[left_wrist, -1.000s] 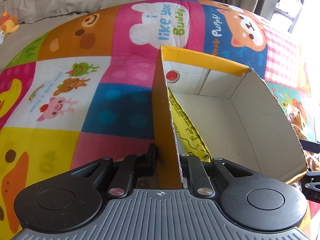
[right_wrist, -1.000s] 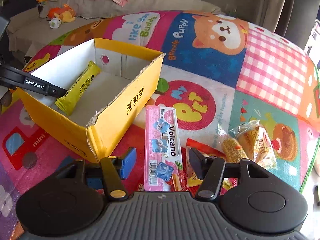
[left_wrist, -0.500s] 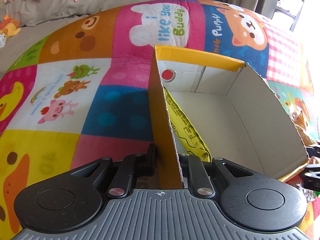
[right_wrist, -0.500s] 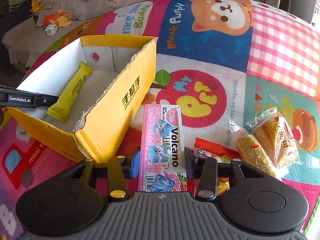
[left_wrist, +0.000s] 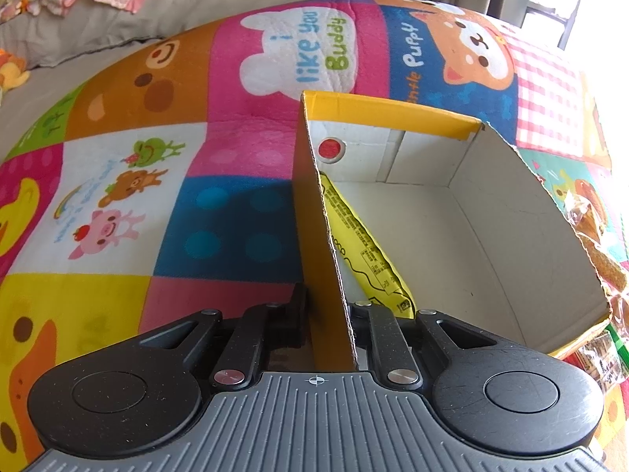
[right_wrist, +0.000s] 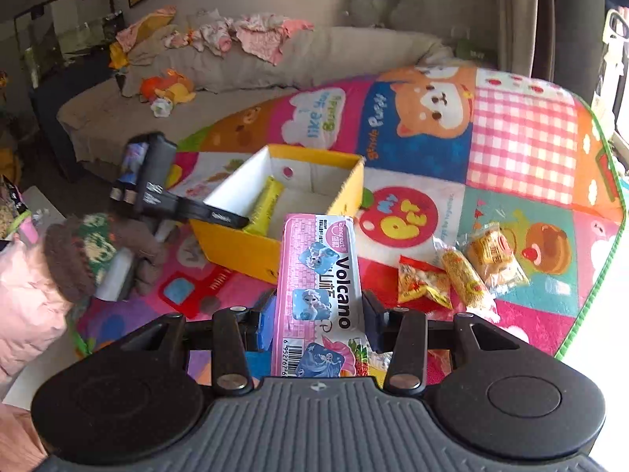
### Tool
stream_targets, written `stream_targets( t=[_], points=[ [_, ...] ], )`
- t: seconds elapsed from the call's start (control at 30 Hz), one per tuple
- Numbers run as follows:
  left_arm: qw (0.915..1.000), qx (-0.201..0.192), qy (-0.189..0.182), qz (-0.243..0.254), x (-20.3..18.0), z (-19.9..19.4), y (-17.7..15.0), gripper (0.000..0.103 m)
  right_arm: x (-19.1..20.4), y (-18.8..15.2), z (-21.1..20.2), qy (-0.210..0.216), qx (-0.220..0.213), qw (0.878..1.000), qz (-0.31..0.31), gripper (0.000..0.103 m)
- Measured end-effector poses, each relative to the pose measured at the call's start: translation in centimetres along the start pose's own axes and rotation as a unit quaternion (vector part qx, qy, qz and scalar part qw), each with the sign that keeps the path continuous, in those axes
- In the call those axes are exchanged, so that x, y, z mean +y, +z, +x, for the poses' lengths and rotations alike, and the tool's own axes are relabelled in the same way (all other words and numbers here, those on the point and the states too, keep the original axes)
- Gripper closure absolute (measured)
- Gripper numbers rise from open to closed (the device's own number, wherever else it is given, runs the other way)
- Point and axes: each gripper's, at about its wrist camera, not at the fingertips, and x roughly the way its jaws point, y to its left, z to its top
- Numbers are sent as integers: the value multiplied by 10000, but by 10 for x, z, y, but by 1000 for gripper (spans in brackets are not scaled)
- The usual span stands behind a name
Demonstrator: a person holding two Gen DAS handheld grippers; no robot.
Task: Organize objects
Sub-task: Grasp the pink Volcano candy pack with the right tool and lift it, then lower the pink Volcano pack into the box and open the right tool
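A yellow cardboard box [left_wrist: 393,112] with a white inside stands on the play mat. My left gripper [left_wrist: 330,310] is shut on the box's near side wall [left_wrist: 314,244]. A yellow snack bar [left_wrist: 365,251] lies inside along that wall. In the right wrist view the box [right_wrist: 251,251] sits mid-left with the left gripper [right_wrist: 220,214] on its rim and the yellow bar [right_wrist: 267,206] inside. My right gripper [right_wrist: 318,314] is shut on a pink Volcano snack pack [right_wrist: 318,287], held up above the mat, in front of the box.
Three wrapped snacks lie on the mat right of the box: a red packet [right_wrist: 420,283], a grain bar [right_wrist: 466,275] and a yellow cake pack [right_wrist: 495,255]. A sofa [right_wrist: 236,74] with clothes and toys stands behind. The mat's green edge [right_wrist: 597,275] runs at the right.
My right gripper has closed on the pink Volcano pack and lifted it off the mat, pulling back and up. The left gripper still holds the box wall.
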Motion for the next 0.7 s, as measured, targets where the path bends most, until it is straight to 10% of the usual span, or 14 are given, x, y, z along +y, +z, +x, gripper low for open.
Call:
stream_targets(
  t=[0.3, 0.7],
  points=[
    [10000, -12, -22, -40, 0, 0, -1, 89, 38, 59, -20, 448, -887, 9946, -291, 60],
    [9998, -34, -139, -123, 4, 0, -2, 89, 29, 107, 124, 120, 50, 9989, 457, 60]
  ],
)
